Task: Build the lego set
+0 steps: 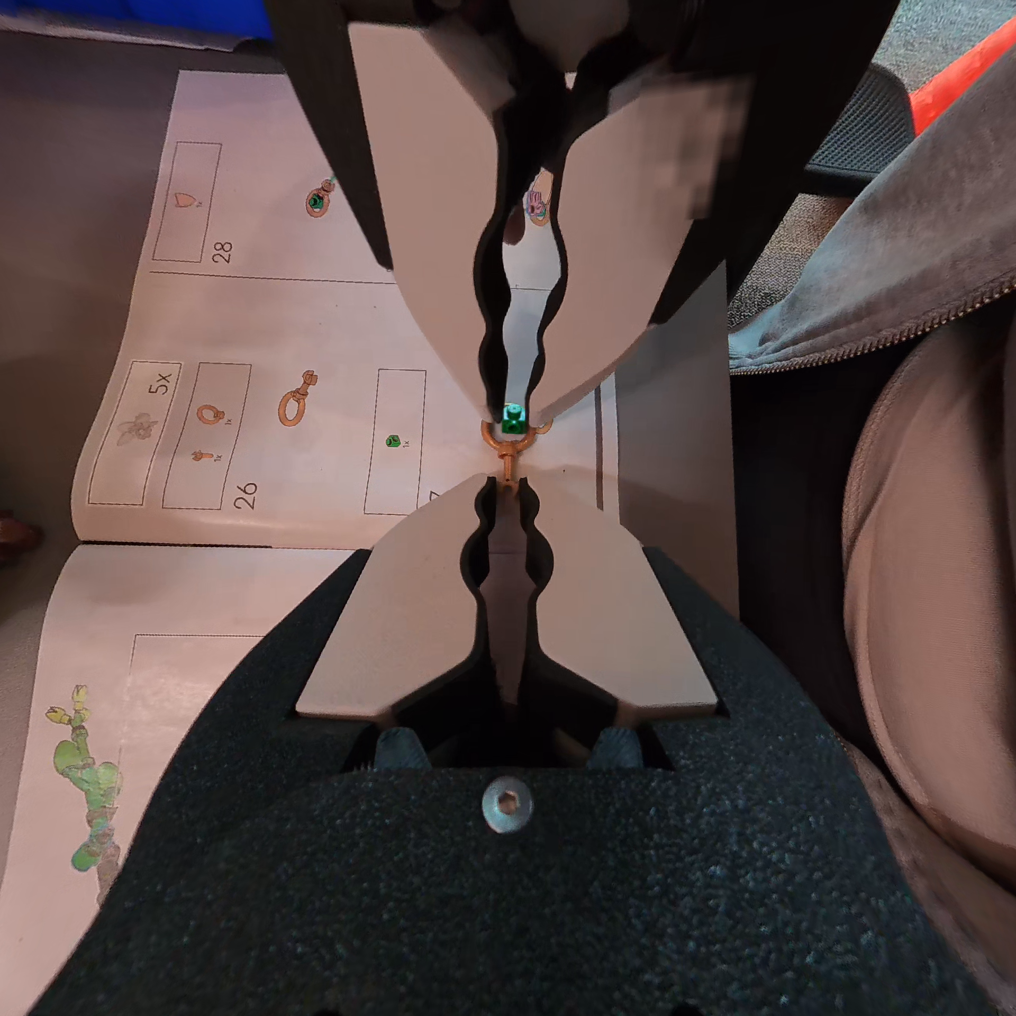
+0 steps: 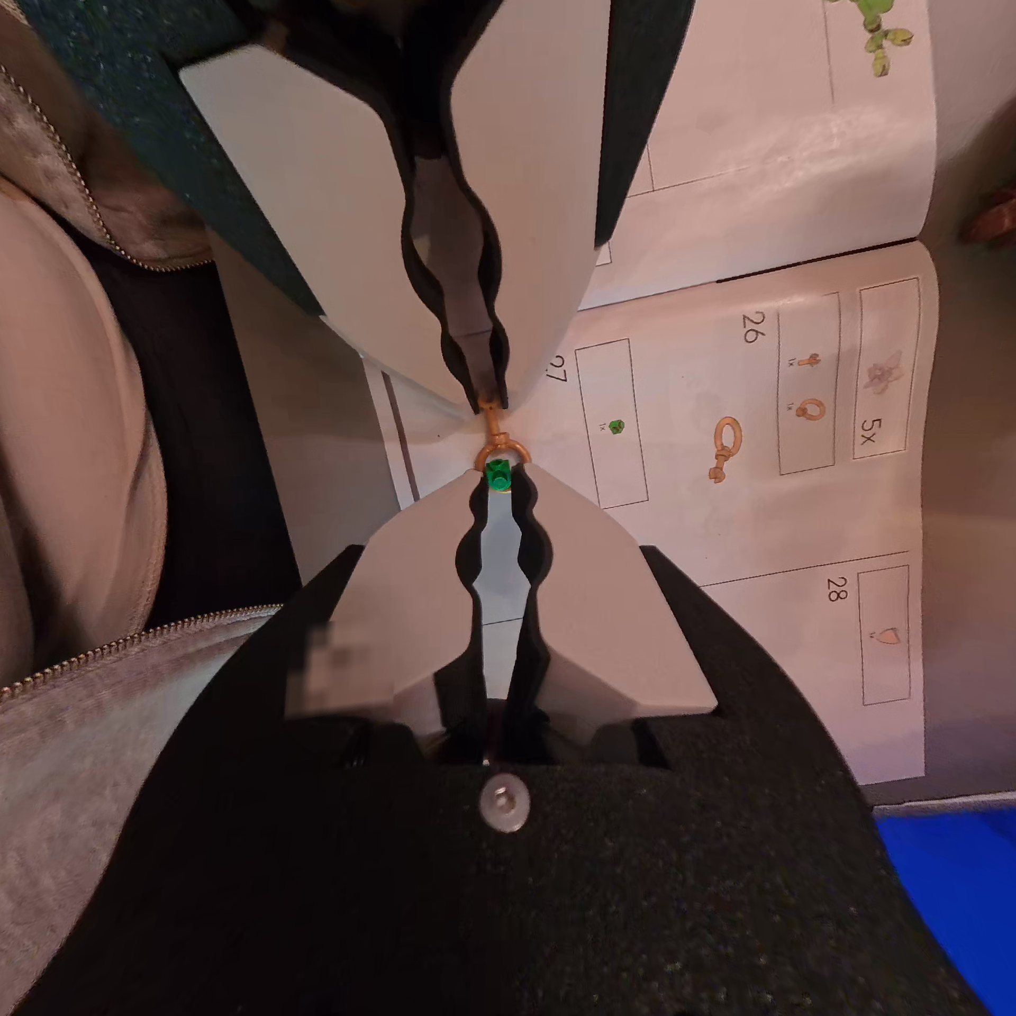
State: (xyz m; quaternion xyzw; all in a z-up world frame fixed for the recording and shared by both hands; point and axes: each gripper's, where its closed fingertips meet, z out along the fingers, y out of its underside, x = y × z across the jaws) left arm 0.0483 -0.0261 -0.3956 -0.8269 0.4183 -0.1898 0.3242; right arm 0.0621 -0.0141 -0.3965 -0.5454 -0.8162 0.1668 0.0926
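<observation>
In the left wrist view my left gripper [image 1: 507, 485] is shut on the stem of a gold ring-and-pin piece [image 1: 506, 455], with the ring pointing away. My right gripper [image 1: 514, 413] comes in from the top, shut on a small green brick [image 1: 514, 422] that sits inside the ring. In the right wrist view my right gripper [image 2: 497, 477] holds the green brick [image 2: 498, 474] at its tips. The left gripper [image 2: 489, 404] opposite holds the gold piece [image 2: 493, 428]. Both are held just above the booklet.
An open instruction booklet [image 1: 308, 330] lies under both grippers and also shows in the right wrist view [image 2: 714, 522]. A person's grey zipped jacket [image 1: 879, 286] is at the side. A brown piece [image 1: 16, 536] lies off the booklet's edge. A blue object [image 2: 945, 879] is nearby. Left and right tips are no more than a few centimetres apart.
</observation>
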